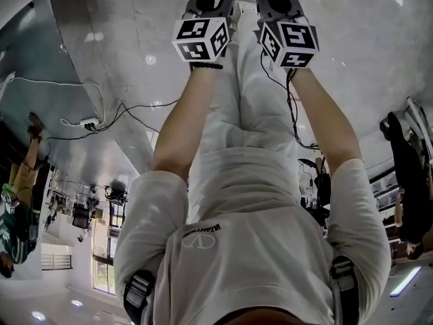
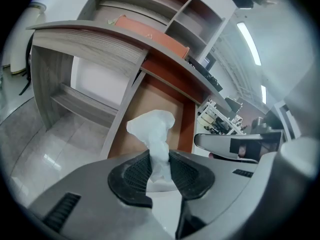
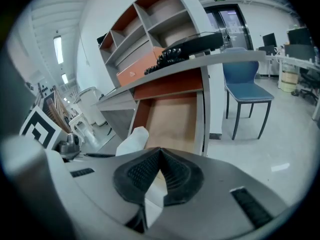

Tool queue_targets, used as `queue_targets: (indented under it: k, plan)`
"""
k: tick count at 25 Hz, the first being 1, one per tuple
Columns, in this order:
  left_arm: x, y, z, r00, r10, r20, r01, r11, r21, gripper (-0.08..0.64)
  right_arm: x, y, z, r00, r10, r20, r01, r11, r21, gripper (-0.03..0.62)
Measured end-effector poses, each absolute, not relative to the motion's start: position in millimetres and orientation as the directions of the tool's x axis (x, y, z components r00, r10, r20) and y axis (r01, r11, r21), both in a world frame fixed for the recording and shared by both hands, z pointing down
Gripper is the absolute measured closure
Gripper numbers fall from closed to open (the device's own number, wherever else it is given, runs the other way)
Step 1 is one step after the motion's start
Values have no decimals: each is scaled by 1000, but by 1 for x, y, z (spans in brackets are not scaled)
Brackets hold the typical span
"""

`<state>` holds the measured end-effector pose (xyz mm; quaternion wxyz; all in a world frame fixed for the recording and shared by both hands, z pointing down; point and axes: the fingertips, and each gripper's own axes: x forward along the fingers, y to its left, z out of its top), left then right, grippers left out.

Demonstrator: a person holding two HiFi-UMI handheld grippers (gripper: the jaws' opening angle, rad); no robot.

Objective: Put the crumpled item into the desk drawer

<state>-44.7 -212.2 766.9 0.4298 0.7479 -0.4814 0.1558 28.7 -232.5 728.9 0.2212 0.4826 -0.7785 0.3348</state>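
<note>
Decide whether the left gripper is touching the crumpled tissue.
Touching. In the left gripper view, the left gripper pinches the tissue between its pads, with white paper sticking up above them.

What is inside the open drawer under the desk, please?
The drawer shows only a bare brown bottom, with nothing on the visible part. Its near end is covered by the right hand-held gripper and by the crumpled white item that the left hand-held gripper holds.

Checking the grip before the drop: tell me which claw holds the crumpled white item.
The left claw: it pinches the crumpled white tissue, which sticks up out of it. The right claw is shut with nothing in it.
</note>
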Motion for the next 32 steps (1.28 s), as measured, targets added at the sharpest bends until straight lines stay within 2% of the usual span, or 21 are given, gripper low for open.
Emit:
queue_targets:
  k: [32]
  plan:
    - [-42,-213,802,468,-540,700,-867,-126,483,463,18,-242,775,-410,-580,704,-911,289,-293,592]
